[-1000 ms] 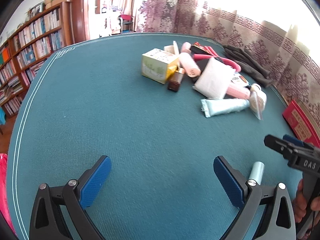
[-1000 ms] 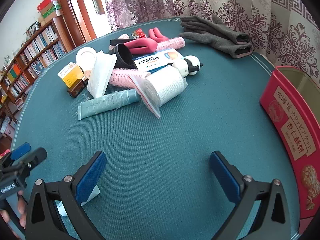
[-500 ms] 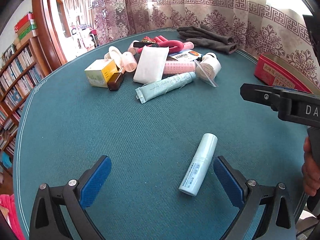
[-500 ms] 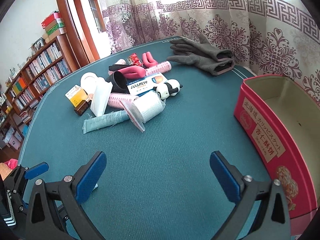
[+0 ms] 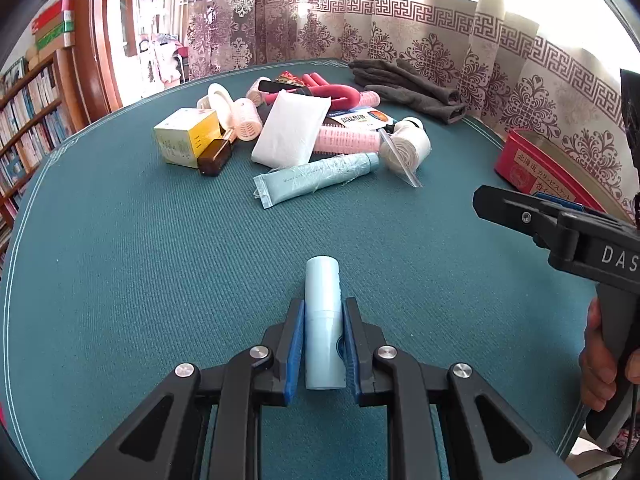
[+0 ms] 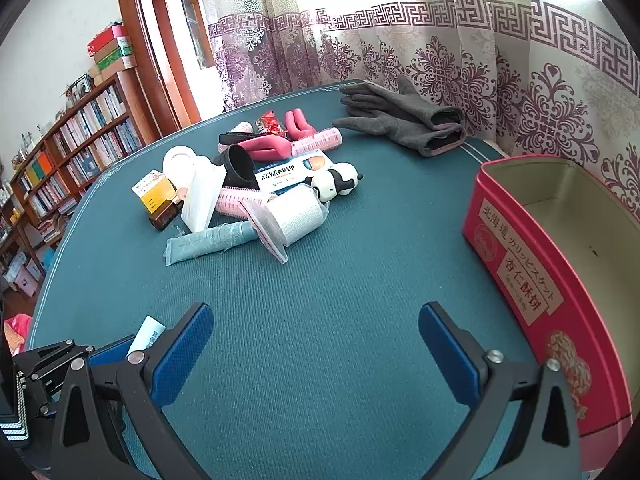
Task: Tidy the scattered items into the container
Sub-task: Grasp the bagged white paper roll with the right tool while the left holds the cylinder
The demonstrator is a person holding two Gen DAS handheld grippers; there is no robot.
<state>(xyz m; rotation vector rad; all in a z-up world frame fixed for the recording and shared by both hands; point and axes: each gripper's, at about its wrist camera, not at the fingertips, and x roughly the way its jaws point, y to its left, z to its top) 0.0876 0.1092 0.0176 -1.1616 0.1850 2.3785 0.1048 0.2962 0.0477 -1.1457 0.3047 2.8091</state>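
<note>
On our left, the left gripper (image 5: 322,354) has both blue pads clamped on a pale blue spray bottle (image 5: 323,320) lying on the green table (image 5: 120,260). Farther off sits the scattered pile, a blue tube (image 5: 316,178) nearest. Our right gripper (image 6: 316,354) stands wide open, empty, beside the red tin (image 6: 520,264).

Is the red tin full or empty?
Empty, as far as it shows: the red tin has no lid, and its pale inside looks bare. Its near end is out of view.
</note>
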